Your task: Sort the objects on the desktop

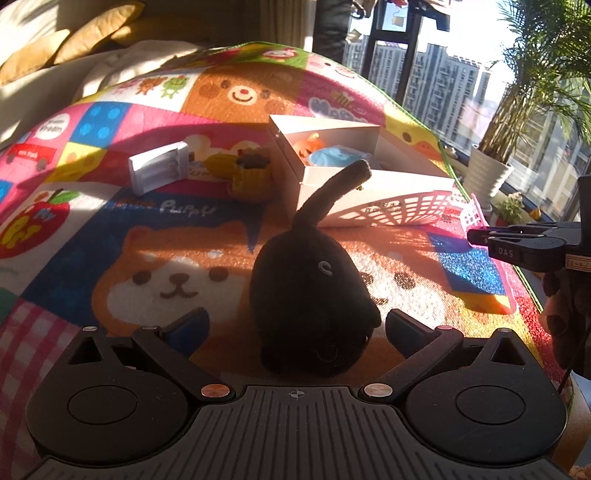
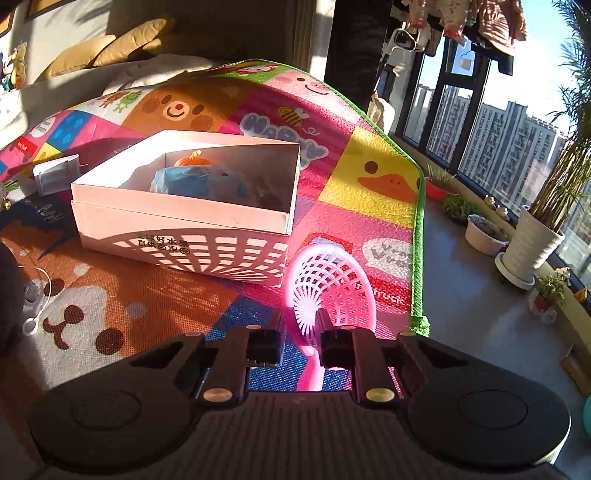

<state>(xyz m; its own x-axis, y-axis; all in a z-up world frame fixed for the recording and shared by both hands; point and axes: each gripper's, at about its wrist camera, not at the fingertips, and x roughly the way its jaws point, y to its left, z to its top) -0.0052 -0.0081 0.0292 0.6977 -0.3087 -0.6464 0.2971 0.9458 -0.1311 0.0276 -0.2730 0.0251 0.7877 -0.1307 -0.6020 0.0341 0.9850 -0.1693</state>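
A black plush toy [image 1: 310, 291] with an upright tail lies on the cartoon mat between the wide-open fingers of my left gripper [image 1: 297, 326], which do not touch it. My right gripper [image 2: 302, 339] is shut on the handle of a pink plastic scoop [image 2: 328, 291], whose mesh head points forward just right of the white cardboard box [image 2: 184, 225]. The box holds a blue plush [image 2: 199, 181] and an orange toy [image 2: 192, 159]. In the left wrist view the box [image 1: 369, 181] sits behind the black plush, and the right gripper [image 1: 476, 236] shows at the right edge.
A white battery case [image 1: 159, 168] and a yellow plush cup [image 1: 247, 173] lie left of the box. The mat's green edge [image 2: 417, 229] drops to a floor with potted plants [image 2: 532, 243] by the window. Cushions [image 1: 77, 33] lie behind.
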